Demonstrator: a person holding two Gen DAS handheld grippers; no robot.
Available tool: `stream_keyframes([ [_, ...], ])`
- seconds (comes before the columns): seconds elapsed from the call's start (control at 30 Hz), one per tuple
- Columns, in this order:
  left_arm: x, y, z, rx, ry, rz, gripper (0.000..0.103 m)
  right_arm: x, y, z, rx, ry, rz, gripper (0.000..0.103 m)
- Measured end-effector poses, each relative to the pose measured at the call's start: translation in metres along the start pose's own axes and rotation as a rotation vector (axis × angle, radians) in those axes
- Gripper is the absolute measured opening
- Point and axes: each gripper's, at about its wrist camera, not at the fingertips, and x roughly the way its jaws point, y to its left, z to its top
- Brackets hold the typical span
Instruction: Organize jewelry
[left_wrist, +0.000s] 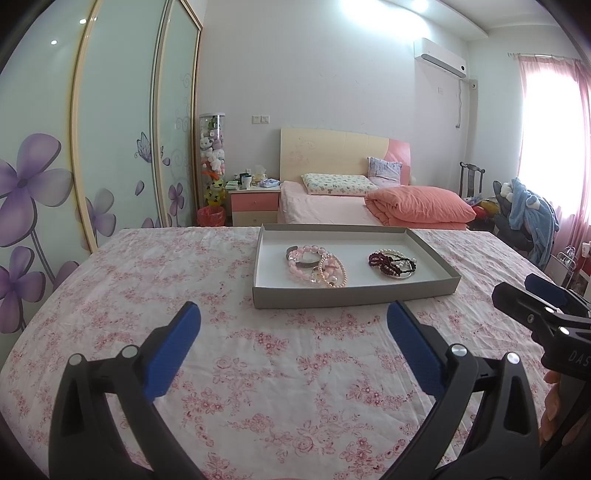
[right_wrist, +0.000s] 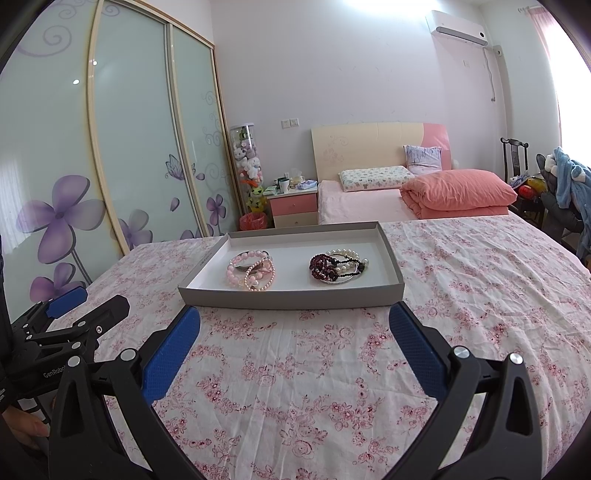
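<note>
A shallow grey tray (left_wrist: 354, 293) (right_wrist: 291, 297) sits on the floral tablecloth. Inside it lie two heaps: pink bead and pearl bracelets (left_wrist: 317, 266) (right_wrist: 253, 271) on the left, and dark red, black and white bead bracelets (left_wrist: 393, 263) (right_wrist: 338, 266) on the right. My left gripper (left_wrist: 293, 332) is open and empty, just short of the tray's near wall. My right gripper (right_wrist: 295, 332) is open and empty, also just in front of the tray. Each gripper shows at the edge of the other's view: the right one (left_wrist: 532, 302), the left one (right_wrist: 85, 306).
The table is covered by a pink floral cloth (left_wrist: 258, 369) (right_wrist: 314, 387). Behind it stand a bed with a coral duvet (left_wrist: 421, 206), a pink nightstand (left_wrist: 255, 201), a wardrobe with flower doors (left_wrist: 110, 147) and a chair with clothes (left_wrist: 528, 210).
</note>
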Motion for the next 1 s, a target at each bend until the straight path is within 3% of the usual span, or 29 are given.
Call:
stream_keyframes([
  [1.0, 0.0025, -0.0013, -0.0061, -0.002, 0.011, -0.001, 0.099, -0.0008, 0.0020, -0.0058, 0.008, 0.005, 0.002, 0.101],
])
